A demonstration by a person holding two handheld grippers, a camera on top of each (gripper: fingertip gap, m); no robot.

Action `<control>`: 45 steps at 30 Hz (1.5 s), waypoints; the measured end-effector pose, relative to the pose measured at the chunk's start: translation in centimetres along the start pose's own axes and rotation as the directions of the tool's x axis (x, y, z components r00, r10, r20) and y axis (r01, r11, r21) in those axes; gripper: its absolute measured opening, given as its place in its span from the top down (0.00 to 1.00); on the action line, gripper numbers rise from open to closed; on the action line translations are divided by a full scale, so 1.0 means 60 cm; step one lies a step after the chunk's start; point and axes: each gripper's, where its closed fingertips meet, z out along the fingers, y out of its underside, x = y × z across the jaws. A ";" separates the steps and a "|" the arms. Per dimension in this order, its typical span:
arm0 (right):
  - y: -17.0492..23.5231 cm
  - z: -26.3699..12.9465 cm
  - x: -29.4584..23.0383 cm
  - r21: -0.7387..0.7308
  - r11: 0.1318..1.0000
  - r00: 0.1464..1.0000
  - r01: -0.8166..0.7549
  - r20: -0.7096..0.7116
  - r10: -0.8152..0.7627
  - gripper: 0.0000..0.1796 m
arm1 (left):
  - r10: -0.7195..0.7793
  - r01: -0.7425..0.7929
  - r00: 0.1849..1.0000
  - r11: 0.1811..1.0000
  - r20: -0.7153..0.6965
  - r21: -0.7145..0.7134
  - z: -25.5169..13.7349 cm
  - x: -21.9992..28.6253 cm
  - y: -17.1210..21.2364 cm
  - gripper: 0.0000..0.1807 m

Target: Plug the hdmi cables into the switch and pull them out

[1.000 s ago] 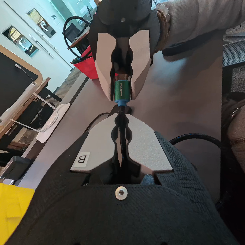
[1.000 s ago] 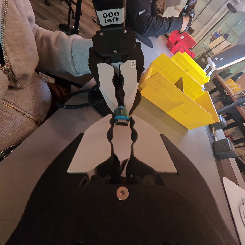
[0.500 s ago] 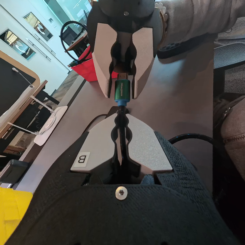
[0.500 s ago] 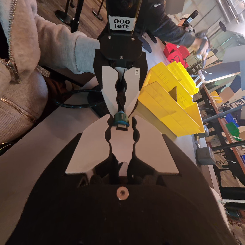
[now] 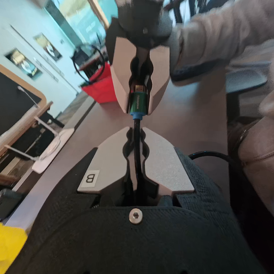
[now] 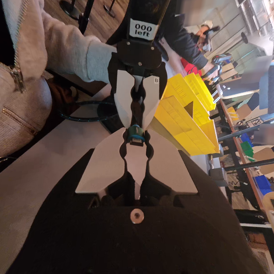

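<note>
A green HDMI plug [image 5: 138, 102] with a blue collar and a gold tip sits between the fingertips of my right gripper [image 5: 138, 111], which is shut on its sides. My left gripper [image 5: 135, 129] is shut on the black cable [image 5: 137, 148] just behind the plug. The two grippers face each other tip to tip above the grey table [image 5: 185, 118]. In the right wrist view the plug [image 6: 135, 135] sits at my right gripper [image 6: 135, 130], with the left gripper [image 6: 136, 126] right behind it. The cable loops away [image 6: 89, 118] toward the person. No switch is in view.
Yellow bins [image 6: 185, 118] stand on the table beside the left gripper. A red bin [image 5: 100, 92] sits at the far end. A white pad with a clear stand [image 5: 49, 152] lies near the table's left edge. Another person [image 6: 185, 44] works farther along the table.
Both grippers have shifted and tilted together, and the pictures are blurred by motion. The plug stays between the right fingers and the cable stays in the left gripper.
</note>
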 end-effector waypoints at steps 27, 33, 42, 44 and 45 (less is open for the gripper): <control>-0.091 -0.041 0.107 0.582 0.683 0.876 -0.442 0.116 0.468 0.88 | -0.310 0.269 0.945 0.573 -0.099 0.774 -0.047 -0.075 -0.144 0.88; -0.069 -0.020 0.096 0.524 0.704 0.864 -0.479 0.140 0.484 0.88 | -0.372 0.315 0.924 0.605 -0.090 0.731 -0.049 -0.086 -0.114 0.96; -0.047 -0.028 0.100 0.448 0.734 0.853 -0.511 0.157 0.498 0.85 | -0.386 0.262 0.922 0.625 -0.001 0.736 -0.065 -0.100 -0.098 0.97; -0.047 -0.027 0.101 0.434 0.738 0.850 -0.516 0.152 0.505 0.86 | -0.372 0.251 0.928 0.634 0.004 0.732 -0.064 -0.097 -0.099 0.97; -0.046 -0.027 0.101 0.426 0.739 0.847 -0.522 0.153 0.510 0.87 | -0.364 0.246 0.931 0.642 0.006 0.726 -0.062 -0.095 -0.099 0.97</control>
